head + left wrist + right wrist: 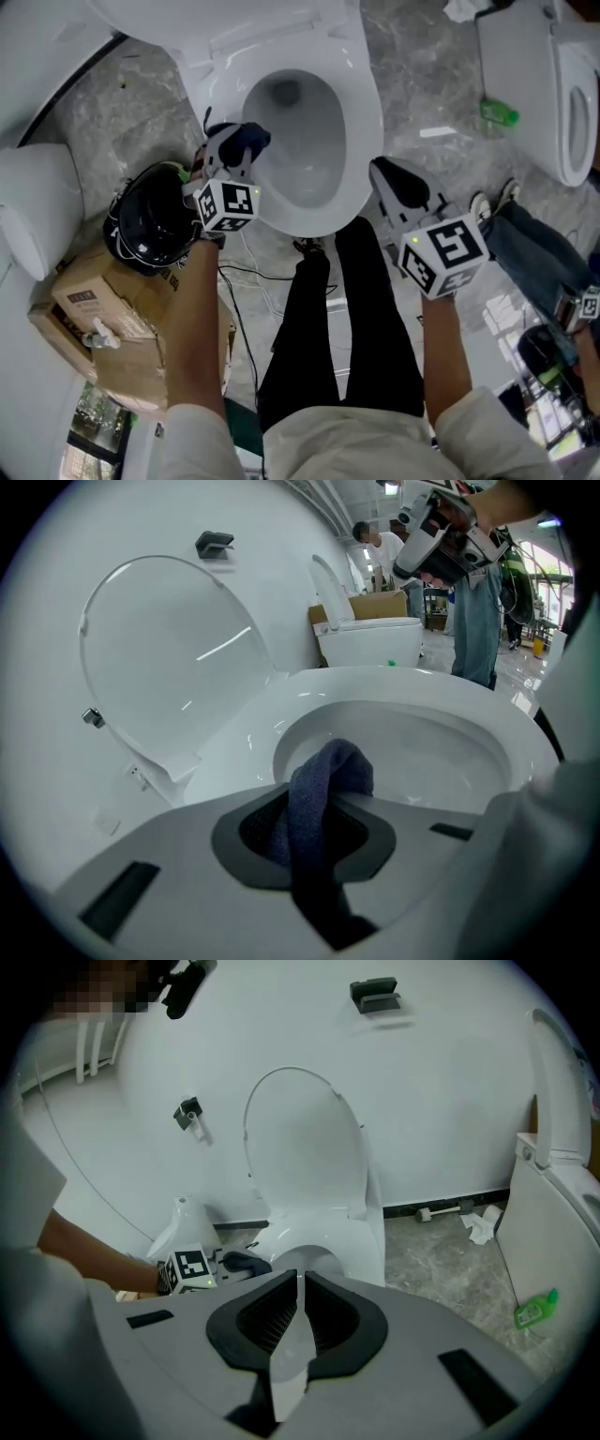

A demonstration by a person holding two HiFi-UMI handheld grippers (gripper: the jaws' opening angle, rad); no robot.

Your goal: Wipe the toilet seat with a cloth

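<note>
The person is standing over the toilet and reaching both bare forearms forward and down, with pale sleeves pushed up to the elbows. The left forearm [192, 319] is stretching toward the left side of the toilet seat [366, 112]. It is carrying the left gripper [232, 148], which is tilting steeply down at the seat's inner edge. Its jaws are clamping a dark blue cloth [323, 789]. The cloth is bulging out past the jaw tips and drooping over the left edge of the bowl [422, 752]. In the head view it is lying at the seat's left side, but I cannot tell whether it is pressing on the surface.

The right forearm [441, 347] is holding the right gripper [298, 1283] just off the seat's front right edge, above the grey stone floor [441, 84], also angling downward. Its jaws are meeting in a thin line with nothing between them. The lid [159, 658] is standing raised against the white wall.
</note>
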